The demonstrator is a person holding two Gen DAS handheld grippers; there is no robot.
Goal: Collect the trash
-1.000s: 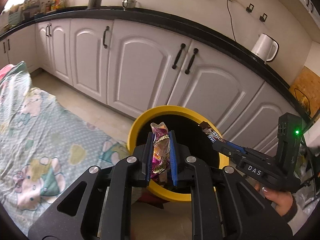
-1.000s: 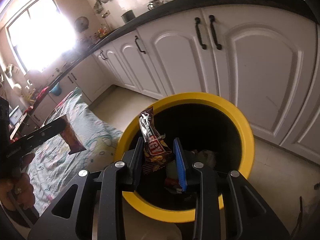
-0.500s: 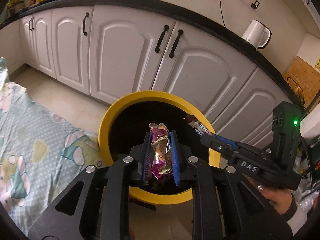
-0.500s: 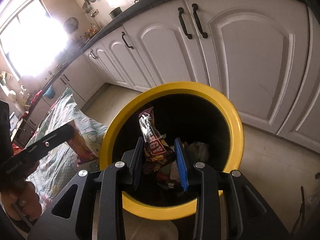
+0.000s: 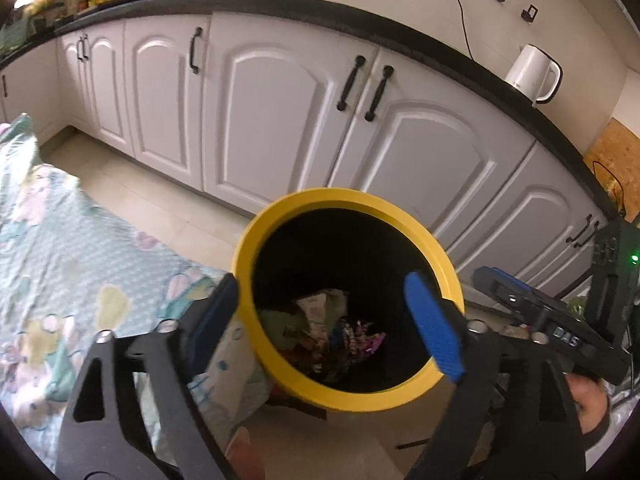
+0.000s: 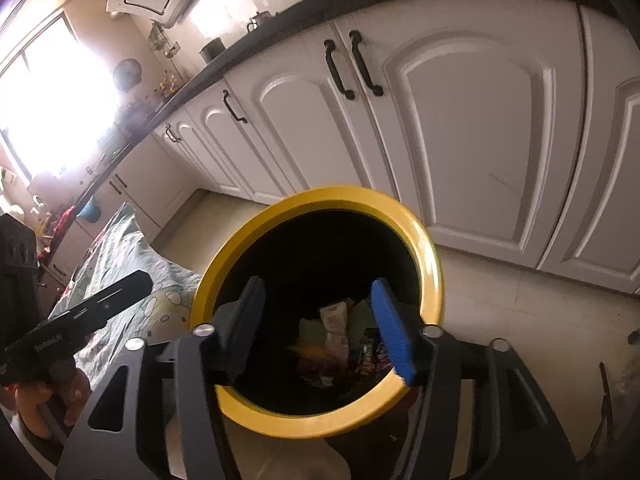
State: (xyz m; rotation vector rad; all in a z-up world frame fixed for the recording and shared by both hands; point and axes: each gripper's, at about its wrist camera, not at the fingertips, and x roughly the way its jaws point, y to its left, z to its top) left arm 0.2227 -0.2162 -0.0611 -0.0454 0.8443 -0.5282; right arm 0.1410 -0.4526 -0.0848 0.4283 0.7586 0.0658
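Left gripper (image 5: 324, 316) was spread wide and held nothing; its near finger sat outside the bin's left rim, the blue-padded one over the right rim. Right gripper (image 6: 320, 328) was likewise released and empty, both fingers hanging over the mouth of the yellow bin (image 5: 448, 272). Each gripper showed up at the edge of the other's view, flanking the bin, apart from each other.

Trash pile (image 5: 332, 328) lay at the bottom of the bin: crumpled wrappers, one purple-pink foil (image 5: 366, 338), a pale paper piece (image 6: 334, 318), dark printed bar wrappers (image 6: 370, 354). A blurred orange-yellow streak (image 6: 310, 350) sat low in the bin in the right wrist view; could have been a piece mid-fall, couldn't tell.

Judgement: drop step for this round looked done on both sides, since nothing remained between either pair of fingers and the wrappers were inside. What was left: couldn't see any loose trash outside the bin from these two views. The patterned cloth (image 5: 60, 248) to the left of the bin showed only its print; floor tiles (image 6: 520, 312) to the right looked bare. Anything behind the cameras was out of view, so completion couldn't be confirmed.

Farther back: white cabinet doors (image 5: 272, 120) under a black counter (image 5: 360, 12), white kettle (image 5: 534, 74) at far right, bright window (image 6: 44, 100) far left.
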